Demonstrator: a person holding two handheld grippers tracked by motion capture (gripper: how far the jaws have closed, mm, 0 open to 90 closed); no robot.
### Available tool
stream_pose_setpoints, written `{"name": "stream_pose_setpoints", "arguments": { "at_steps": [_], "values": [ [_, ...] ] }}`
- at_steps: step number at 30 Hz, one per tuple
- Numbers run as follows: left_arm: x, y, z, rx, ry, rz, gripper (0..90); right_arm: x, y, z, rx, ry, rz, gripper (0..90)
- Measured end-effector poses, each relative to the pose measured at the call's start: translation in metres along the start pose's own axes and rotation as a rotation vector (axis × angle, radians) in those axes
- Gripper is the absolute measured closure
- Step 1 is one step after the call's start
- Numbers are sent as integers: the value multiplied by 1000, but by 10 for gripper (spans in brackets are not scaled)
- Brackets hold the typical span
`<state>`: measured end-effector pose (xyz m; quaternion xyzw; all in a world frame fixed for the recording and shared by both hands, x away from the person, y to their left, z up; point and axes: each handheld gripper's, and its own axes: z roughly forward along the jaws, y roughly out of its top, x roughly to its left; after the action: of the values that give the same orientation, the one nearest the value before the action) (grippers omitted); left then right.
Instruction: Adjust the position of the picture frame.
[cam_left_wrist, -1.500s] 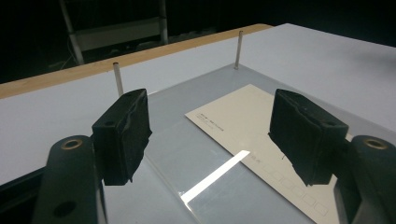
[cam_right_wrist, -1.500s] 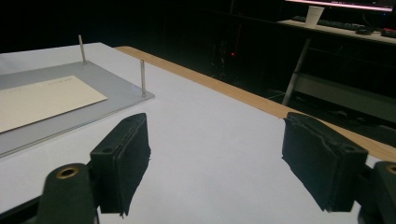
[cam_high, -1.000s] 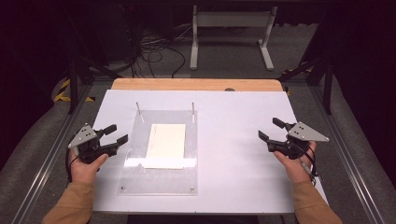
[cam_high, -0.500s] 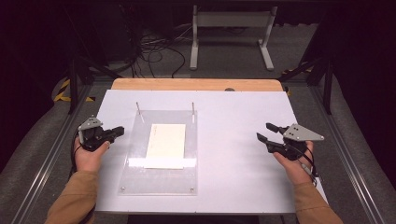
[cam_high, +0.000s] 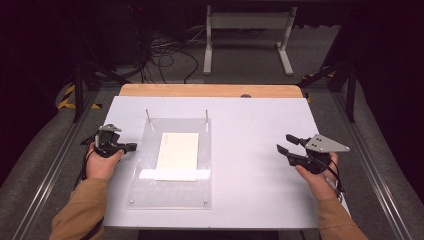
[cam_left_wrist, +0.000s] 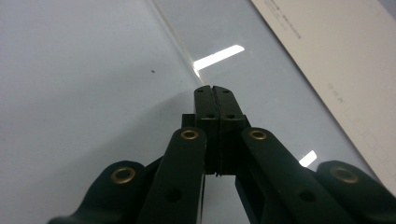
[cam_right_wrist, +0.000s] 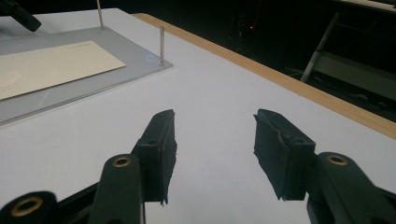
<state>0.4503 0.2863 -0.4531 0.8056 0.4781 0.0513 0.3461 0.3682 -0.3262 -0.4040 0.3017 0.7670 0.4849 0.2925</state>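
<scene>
My left tool (cam_left_wrist: 215, 93) has just closed empty, tips at the clear acrylic plate's (cam_high: 150, 190) left edge; my right tool (cam_right_wrist: 212, 140) hangs half open, holding nothing. The cream card (cam_high: 177, 152) lies on that plate mid-bench (cam_high: 250, 150). I'd slide in low and flat.

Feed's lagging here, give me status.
Left gripper just closed, shut empty at clear plate edge. Right gripper part open, empty. Cream card untouched. Path clear.

card (cam_left_wrist: 345, 70): cut off at the 3 o'clock edge in the left gripper view, print too small to read | clear plate (cam_right_wrist: 70, 93): cut off at 9 o'clock in the right gripper view | person's sleeves (cam_high: 80, 210): cut off at 6 o'clock
</scene>
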Motion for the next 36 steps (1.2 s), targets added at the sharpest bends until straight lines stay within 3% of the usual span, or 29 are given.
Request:
{"name": "stream_pose_setpoints", "arguments": {
  "at_steps": [2,3,8,9,20,23,29,36],
  "values": [
    [1,0,1,12,-1,4,900,0,0,-1,1,-5,4,478],
    [2,0,2,27,-25,-26,900,-1,-1,-1,0,-5,6,477],
    [5,-1,2,39,-78,-54,900,-1,-1,-2,0,-6,7,476],
    [5,-2,3,34,-100,-63,900,-1,-1,-1,0,-4,6,476],
    [4,-7,6,2,-139,-84,900,0,0,3,2,3,1,476],
    [-3,-7,12,2,-194,-87,900,2,1,4,7,9,5,476],
    [-29,1,24,35,-229,-8,900,3,0,6,13,17,7,478],
    [-49,9,39,41,-272,40,900,1,-1,5,12,20,20,485]
  ]
}}
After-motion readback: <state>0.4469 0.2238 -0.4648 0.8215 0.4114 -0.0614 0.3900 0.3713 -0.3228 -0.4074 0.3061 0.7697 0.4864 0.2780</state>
